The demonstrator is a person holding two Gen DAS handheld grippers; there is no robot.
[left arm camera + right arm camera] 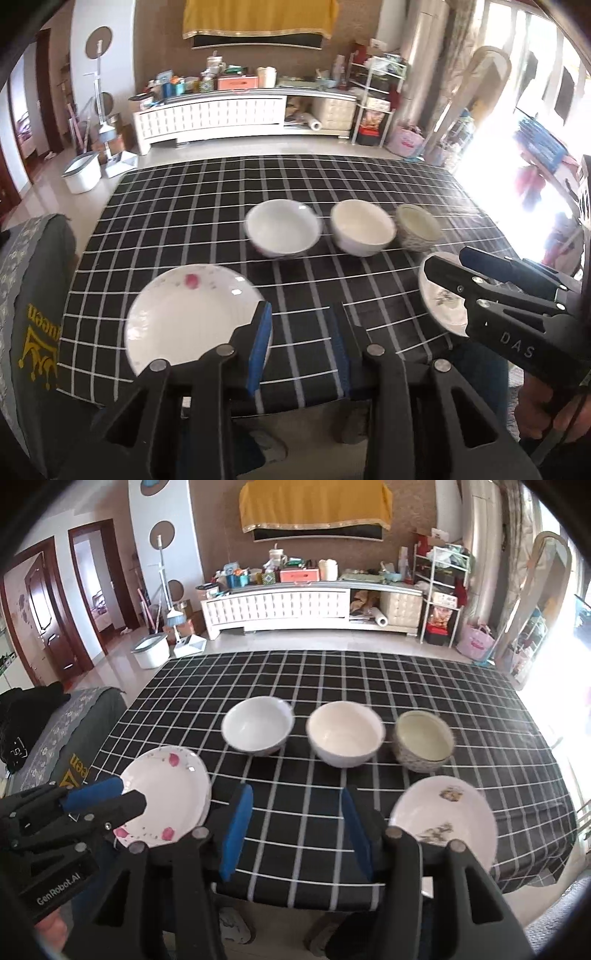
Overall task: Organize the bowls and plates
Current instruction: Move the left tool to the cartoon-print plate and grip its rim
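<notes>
The surface [332,686] wears a black cloth with white lines. Its near edge runs across the bottom of both views, under the grippers. The far half of the cloth is bare, so there is lots of open room up there. A wide bare strip also lies low in the middle, between the two plate spots.

Three bowls stand in a row across the middle, each just beside the next: a white bowl [258,723], a cream bowl [345,733] and a patterned bowl [423,740]. At lower left, close to the near edge, lies a plate with pink flowers [166,794]; in the right wrist view a second rim shows under it, so it may be two plates. At lower right, also close to the near edge, lies a plate with brown marks [447,812].

The left gripper [301,350] has its blue fingers [260,347] apart with nothing between them. The right gripper [295,830] is released too, its fingers spread wide over bare cloth.

Behind the surface are a pale shiny floor, a long white cabinet [280,605] full of stuff, a yellow cloth [314,506] on the wall, brown doors at left and a bright window at right.
</notes>
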